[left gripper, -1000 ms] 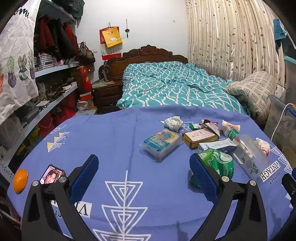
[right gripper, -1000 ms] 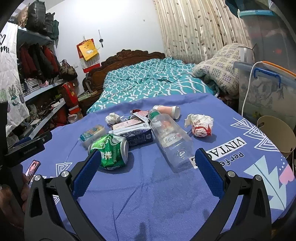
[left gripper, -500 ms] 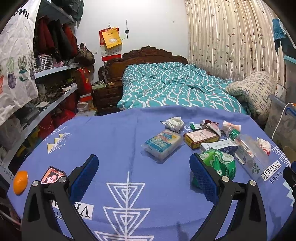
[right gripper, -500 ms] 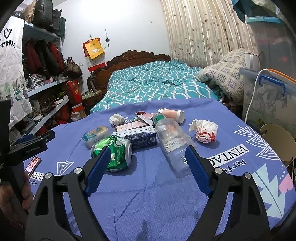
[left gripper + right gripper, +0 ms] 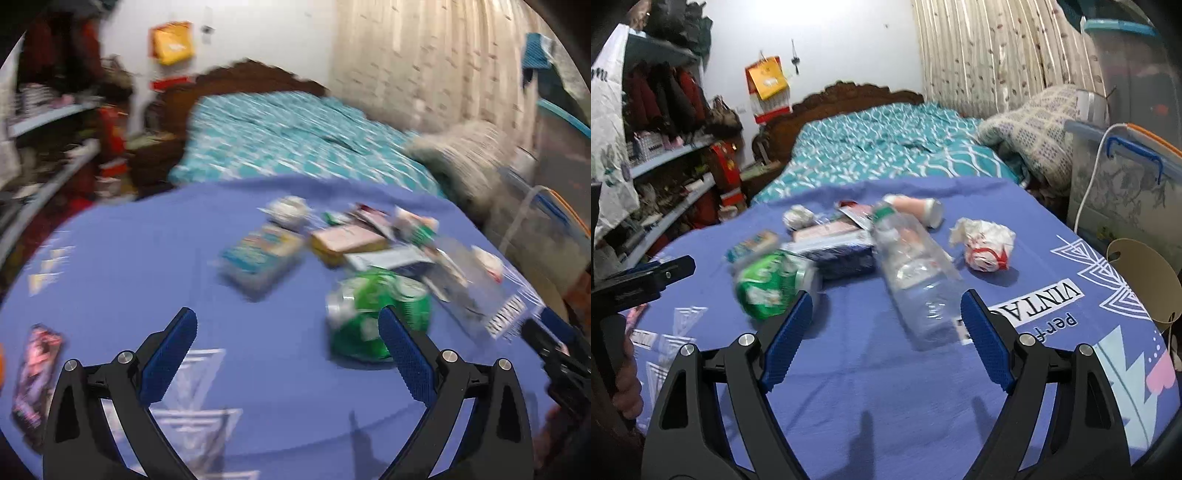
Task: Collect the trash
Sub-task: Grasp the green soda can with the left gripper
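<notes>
Trash lies in a heap on the blue-clothed table (image 5: 871, 373): a crushed green can (image 5: 768, 284) (image 5: 354, 306), a clear plastic bottle (image 5: 916, 273) lying on its side, a red-and-white paper wad (image 5: 986, 243), a dark carton (image 5: 842, 254), a tissue pack (image 5: 258, 254), a flat box (image 5: 347, 240) and a paper cup (image 5: 919, 208). My right gripper (image 5: 886, 295) is open, with the bottle's base between its fingertips and untouched. My left gripper (image 5: 285, 314) is open over bare cloth, the can just behind its right finger. The left wrist view is blurred.
A phone (image 5: 35, 373) lies near the table's left edge. A round cardboard disc (image 5: 1141, 277) hangs off the right edge, beside a plastic storage box (image 5: 1126, 177). Behind the table is a teal bed (image 5: 886, 147); cluttered shelves (image 5: 672, 184) line the left.
Both grippers came forward and lower toward the heap, which now looks larger. The right jaws stand narrower than a second ago. The left view has turned blurry.
</notes>
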`<state>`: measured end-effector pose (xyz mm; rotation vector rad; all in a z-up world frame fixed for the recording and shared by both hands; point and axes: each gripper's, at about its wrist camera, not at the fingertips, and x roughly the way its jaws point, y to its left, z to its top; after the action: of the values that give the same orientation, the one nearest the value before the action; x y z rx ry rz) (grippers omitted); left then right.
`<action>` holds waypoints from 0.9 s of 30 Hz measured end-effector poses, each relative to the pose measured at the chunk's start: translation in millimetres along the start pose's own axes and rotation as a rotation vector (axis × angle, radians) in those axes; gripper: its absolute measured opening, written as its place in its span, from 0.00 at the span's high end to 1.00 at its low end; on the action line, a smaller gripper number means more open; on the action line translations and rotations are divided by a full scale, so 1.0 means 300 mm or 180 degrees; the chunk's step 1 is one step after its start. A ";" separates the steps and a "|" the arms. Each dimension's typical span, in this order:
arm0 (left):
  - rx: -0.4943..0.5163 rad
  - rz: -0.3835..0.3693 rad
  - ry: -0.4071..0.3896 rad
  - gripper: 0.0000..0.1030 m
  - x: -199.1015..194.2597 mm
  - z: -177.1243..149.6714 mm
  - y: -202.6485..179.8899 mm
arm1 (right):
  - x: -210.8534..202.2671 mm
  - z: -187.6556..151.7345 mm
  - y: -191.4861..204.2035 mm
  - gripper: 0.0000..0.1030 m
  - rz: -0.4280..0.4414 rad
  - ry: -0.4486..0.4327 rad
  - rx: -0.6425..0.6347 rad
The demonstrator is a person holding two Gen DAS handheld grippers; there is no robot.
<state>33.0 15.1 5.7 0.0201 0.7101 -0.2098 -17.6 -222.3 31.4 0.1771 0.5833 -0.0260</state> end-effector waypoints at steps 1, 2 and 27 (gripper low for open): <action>0.0020 -0.0030 0.0062 0.09 0.031 0.006 -0.014 | 0.024 0.007 -0.023 0.20 -0.0019 0.0065 0.0018; 0.0049 -0.0047 0.0118 0.09 0.061 0.014 -0.029 | 0.047 0.014 -0.043 0.20 -0.0019 0.0135 0.0042; -0.0777 -0.1195 0.1012 0.27 0.201 -0.137 0.064 | 0.442 0.134 0.193 0.58 0.1360 0.1243 0.0032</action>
<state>54.7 26.5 -65.8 -0.3212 1.0509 -0.4848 119.3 -168.9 0.6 0.3172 0.9239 0.4281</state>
